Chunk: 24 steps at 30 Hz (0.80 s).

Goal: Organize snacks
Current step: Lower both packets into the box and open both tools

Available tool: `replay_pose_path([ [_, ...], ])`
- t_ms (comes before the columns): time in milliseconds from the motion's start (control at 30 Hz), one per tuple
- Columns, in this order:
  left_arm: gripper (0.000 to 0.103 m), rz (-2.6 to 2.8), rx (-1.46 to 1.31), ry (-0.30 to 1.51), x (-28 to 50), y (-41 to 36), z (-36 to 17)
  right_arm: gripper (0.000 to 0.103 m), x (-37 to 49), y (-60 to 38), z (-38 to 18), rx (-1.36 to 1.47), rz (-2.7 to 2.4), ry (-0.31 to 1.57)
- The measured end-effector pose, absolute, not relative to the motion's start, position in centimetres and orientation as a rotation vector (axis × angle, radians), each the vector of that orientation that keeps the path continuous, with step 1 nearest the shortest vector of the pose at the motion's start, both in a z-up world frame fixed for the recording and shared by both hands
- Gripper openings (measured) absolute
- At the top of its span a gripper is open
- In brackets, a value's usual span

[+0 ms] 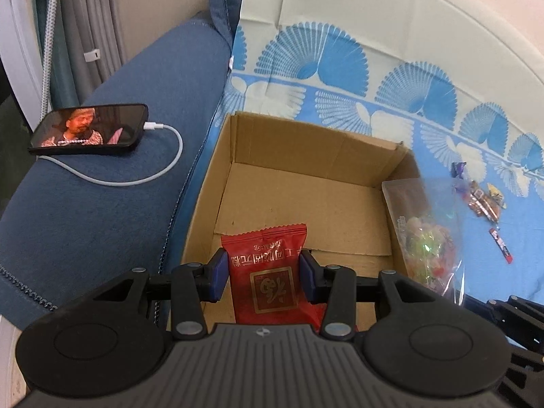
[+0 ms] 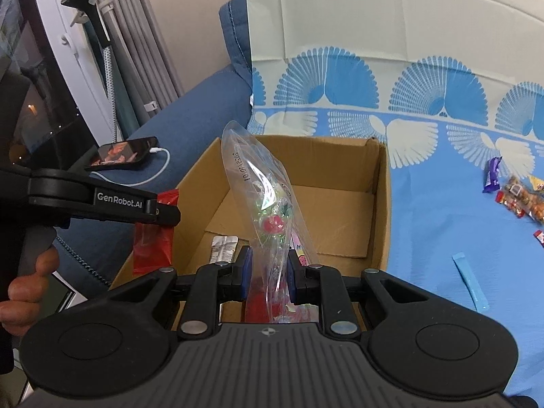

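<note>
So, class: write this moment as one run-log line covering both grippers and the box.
left gripper: shut on red packet | right gripper: shut on clear candy bag | both above cardboard box | loose snacks on cloth

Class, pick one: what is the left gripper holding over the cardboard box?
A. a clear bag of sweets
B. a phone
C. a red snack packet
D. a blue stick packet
C: the left gripper is shut on the red snack packet above the cardboard box; the clear bag is in the right gripper.
</note>
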<state>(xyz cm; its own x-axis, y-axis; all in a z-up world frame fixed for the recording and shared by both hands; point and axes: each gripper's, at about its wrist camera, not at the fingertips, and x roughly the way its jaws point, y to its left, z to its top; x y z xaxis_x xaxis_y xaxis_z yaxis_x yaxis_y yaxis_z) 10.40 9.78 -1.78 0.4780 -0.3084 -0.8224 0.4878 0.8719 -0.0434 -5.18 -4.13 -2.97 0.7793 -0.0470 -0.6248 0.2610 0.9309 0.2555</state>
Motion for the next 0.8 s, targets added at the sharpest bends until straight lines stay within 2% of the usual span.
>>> replay_pose_path([
  [600, 0.049, -0.466, 0.258, 1.047, 14.0, 7.0, -5.7, 0.023, -1.8, -6.2, -5.7, 0.401, -0.194, 0.711],
  [700, 0.050, -0.459, 0.267, 1.075, 14.5, 6.8, -6.2, 0.031, -1.6, -6.2, -5.9, 0.398, -0.207, 0.707],
  [767, 0.057, -0.433, 0.276, 1.102, 14.9, 6.7, -6.6, 0.032, -1.6, -6.4, -5.8, 0.404, -0.221, 0.695],
  [800, 0.080, -0.419, 0.281, 1.122, 15.2, 6.7, -6.7, 0.033, -1.6, -6.7, -5.7, 0.422, -0.226, 0.689],
])
